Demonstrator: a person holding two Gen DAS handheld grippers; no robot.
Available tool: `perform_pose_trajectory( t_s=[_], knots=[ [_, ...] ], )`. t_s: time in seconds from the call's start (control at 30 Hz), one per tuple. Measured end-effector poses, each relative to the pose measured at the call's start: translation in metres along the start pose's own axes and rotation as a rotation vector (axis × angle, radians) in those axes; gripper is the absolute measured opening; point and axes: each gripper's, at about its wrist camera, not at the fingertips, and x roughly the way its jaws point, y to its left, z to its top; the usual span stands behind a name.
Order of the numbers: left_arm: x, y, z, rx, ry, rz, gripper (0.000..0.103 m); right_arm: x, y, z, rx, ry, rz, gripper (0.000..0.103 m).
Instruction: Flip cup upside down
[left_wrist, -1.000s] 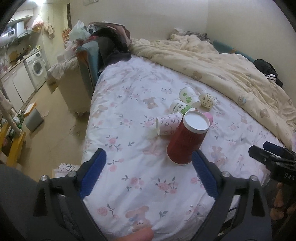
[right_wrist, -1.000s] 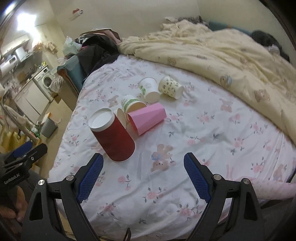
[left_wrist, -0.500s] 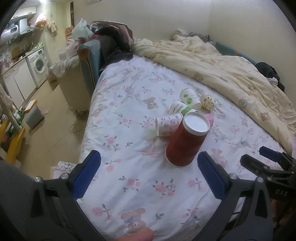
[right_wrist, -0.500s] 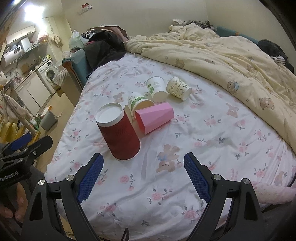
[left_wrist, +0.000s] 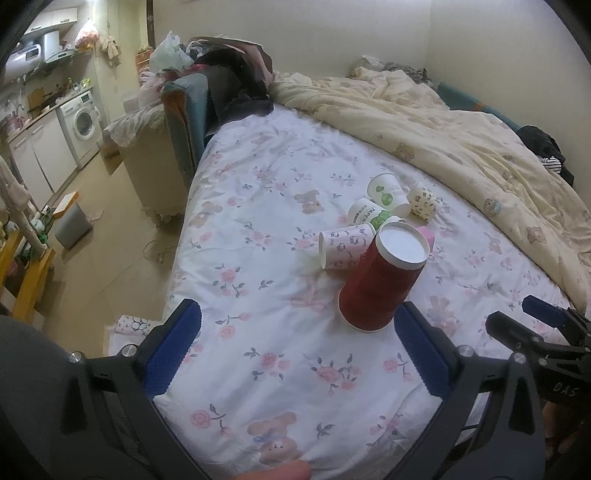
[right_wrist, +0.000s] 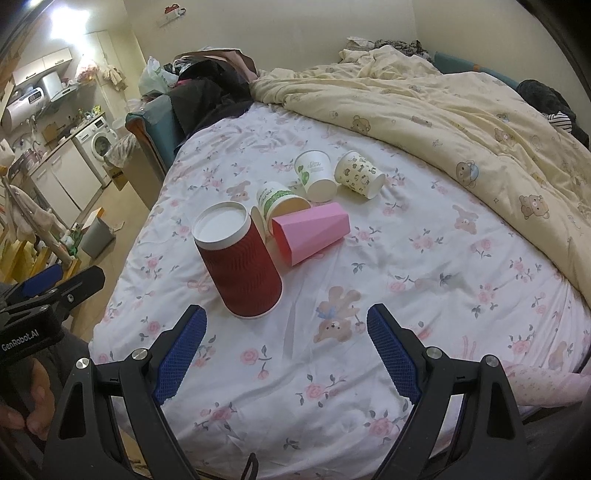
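Note:
A red ribbed paper cup (left_wrist: 380, 280) (right_wrist: 240, 266) stands upside down on the floral bed sheet, white base up, leaning slightly. Behind it lie several paper cups on their sides: a pink cup (right_wrist: 312, 232), a pink-patterned white cup (left_wrist: 345, 247), a green-banded cup (right_wrist: 279, 199), a green-leaf white cup (right_wrist: 316, 175) and a spotted cup (right_wrist: 360, 179). My left gripper (left_wrist: 295, 347) is open and empty, just in front of the red cup. My right gripper (right_wrist: 286, 349) is open and empty, in front of the red cup and to its right.
A cream quilt (right_wrist: 461, 92) covers the far and right side of the bed. The bed's left edge drops to the floor, with a grey bin (left_wrist: 72, 225) and a washing machine (left_wrist: 83, 123) beyond. Clothes (left_wrist: 236, 74) are piled at the bed's far left corner.
Both grippers have drawn back a little from the red cup and stayed open. The cups have not moved.

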Motion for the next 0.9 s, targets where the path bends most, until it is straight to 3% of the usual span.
perform_pose_trajectory(
  t_s=[0.9],
  knots=[
    [0.0013,-0.0005,0.0010,0.007,0.007,0.005,0.103,0.0004,0.0032,-0.0004,-0.017,-0.002,0.001,0.091]
  ],
)
